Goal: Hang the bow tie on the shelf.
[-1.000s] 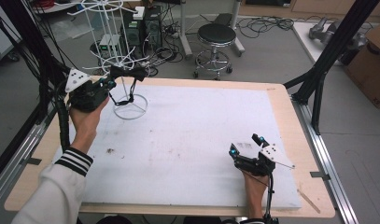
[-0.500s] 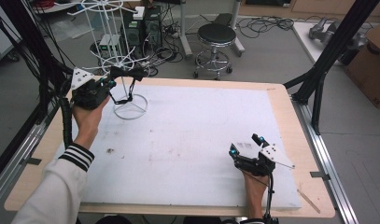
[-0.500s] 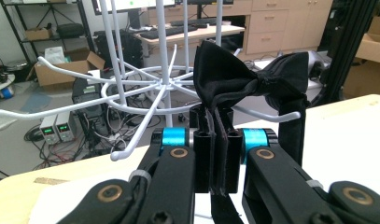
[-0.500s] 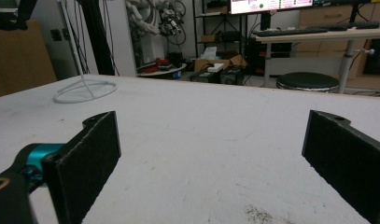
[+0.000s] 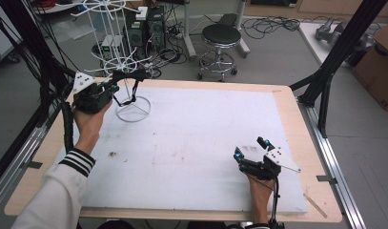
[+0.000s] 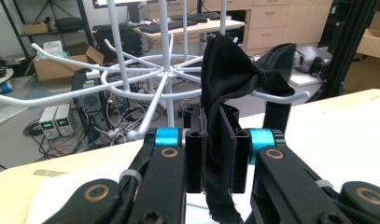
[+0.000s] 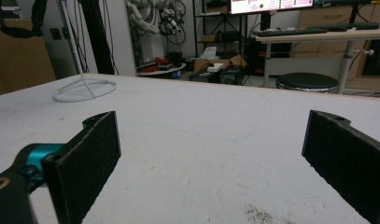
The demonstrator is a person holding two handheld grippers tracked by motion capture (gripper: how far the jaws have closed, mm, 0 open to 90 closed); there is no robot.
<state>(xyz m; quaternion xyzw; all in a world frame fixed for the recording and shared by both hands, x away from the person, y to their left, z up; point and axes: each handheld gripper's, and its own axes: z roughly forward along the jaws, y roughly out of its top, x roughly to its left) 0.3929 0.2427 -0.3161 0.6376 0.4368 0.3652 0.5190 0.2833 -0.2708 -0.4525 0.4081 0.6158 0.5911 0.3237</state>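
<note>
A black bow tie (image 6: pixel 243 70) is pinched between the jaws of my left gripper (image 6: pixel 217 154), its strap hanging down past them. The bow sits against a hooked arm (image 6: pixel 282 96) of the white wire rack (image 6: pixel 166 70). From above, the left gripper (image 5: pixel 114 88) is held up at the table's far left beside the rack (image 5: pixel 120 47), with the bow tie (image 5: pixel 129 75) at its tips and the strap looping over the rack's ring base (image 5: pixel 133 109). My right gripper (image 5: pixel 249 149) rests near the front right of the table. Its jaws (image 7: pixel 214 135) stand wide apart with nothing between them.
The white mat (image 5: pixel 196 138) covers the wooden table (image 5: pixel 296 119). The rack's ring base (image 7: pixel 85 88) stands far across the mat from the right gripper. Behind the table are a black stool (image 5: pixel 221 36), cables and computer boxes. Black frame posts (image 5: pixel 339 52) rise at the right.
</note>
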